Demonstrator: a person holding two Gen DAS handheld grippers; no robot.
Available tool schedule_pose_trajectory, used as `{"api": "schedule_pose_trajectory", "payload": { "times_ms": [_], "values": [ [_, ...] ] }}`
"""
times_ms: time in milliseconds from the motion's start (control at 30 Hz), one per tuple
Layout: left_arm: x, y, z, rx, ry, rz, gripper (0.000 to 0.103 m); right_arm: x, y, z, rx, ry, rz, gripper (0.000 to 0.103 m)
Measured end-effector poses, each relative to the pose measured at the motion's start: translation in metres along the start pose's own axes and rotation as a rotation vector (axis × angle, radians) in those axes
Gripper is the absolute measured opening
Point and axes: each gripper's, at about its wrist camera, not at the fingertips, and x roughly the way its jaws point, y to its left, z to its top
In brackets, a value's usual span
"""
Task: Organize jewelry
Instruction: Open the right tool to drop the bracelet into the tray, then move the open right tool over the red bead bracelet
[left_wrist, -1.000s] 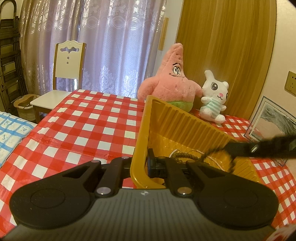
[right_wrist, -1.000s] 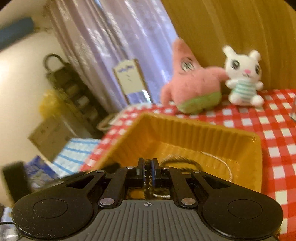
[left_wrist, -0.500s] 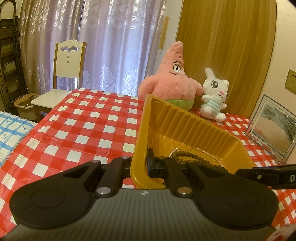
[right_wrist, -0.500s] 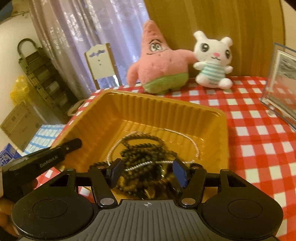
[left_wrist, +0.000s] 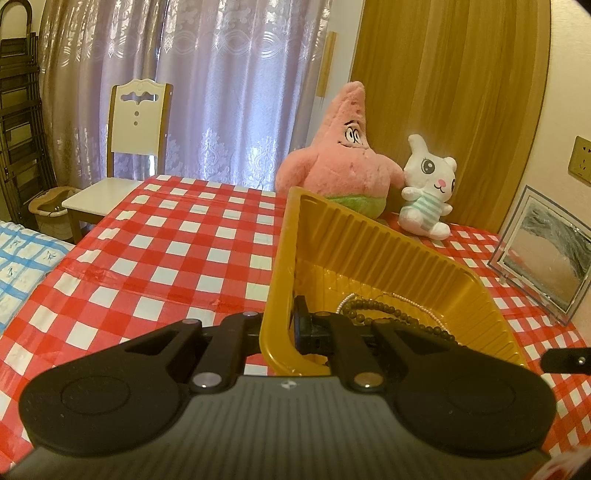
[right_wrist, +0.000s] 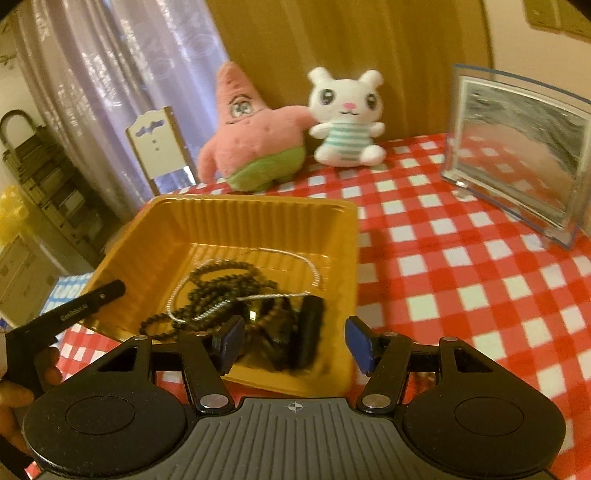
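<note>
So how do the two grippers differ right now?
The left gripper is shut on the near wall of the yellow tray; the right gripper is open and holds nothing. The left touches the tray; the right hangs just above the bead necklaces. Both are black and point at the tray.

Ahead of you a red-and-white checked tablecloth (left_wrist: 166, 254) covers the table. At its far edge a pink starfish plush (left_wrist: 341, 155) sits touching a white bunny plush (left_wrist: 428, 192) in a striped top, both in front of a wooden door (left_wrist: 450, 92). To your right a clear picture frame (right_wrist: 517, 147) stands upright on the cloth. Beyond the table's far left corner you see a white chair (left_wrist: 135, 129) and lilac curtains (left_wrist: 221, 81).
</note>
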Motion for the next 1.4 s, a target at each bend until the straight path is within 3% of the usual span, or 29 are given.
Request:
{"api": "schedule_pose_trajectory", "payload": {
  "times_ms": [633,967,1033,1100,1400],
  "values": [
    [0.0,0.002,-0.001,0.001,0.003,0.007,0.006,-0.015,-0.072,-0.028,0.103,0.046,-0.181,0.06],
    [0.002,0.004,-0.002,-0.001,0.006,0.009,0.006,0.004,-0.072,-0.041,-0.022,0.055,-0.19,0.06],
    [0.002,0.003,-0.002,0.0,0.006,0.011,0.006,0.009,-0.069,-0.04,-0.057,0.05,-0.173,0.056],
    [0.002,0.003,-0.002,-0.002,0.006,0.01,0.006,0.015,-0.067,-0.039,-0.085,0.057,-0.164,0.044],
    [0.003,0.003,-0.002,0.0,0.005,0.011,0.006,0.035,-0.068,-0.032,-0.134,0.055,-0.174,0.028]
  ]
}}
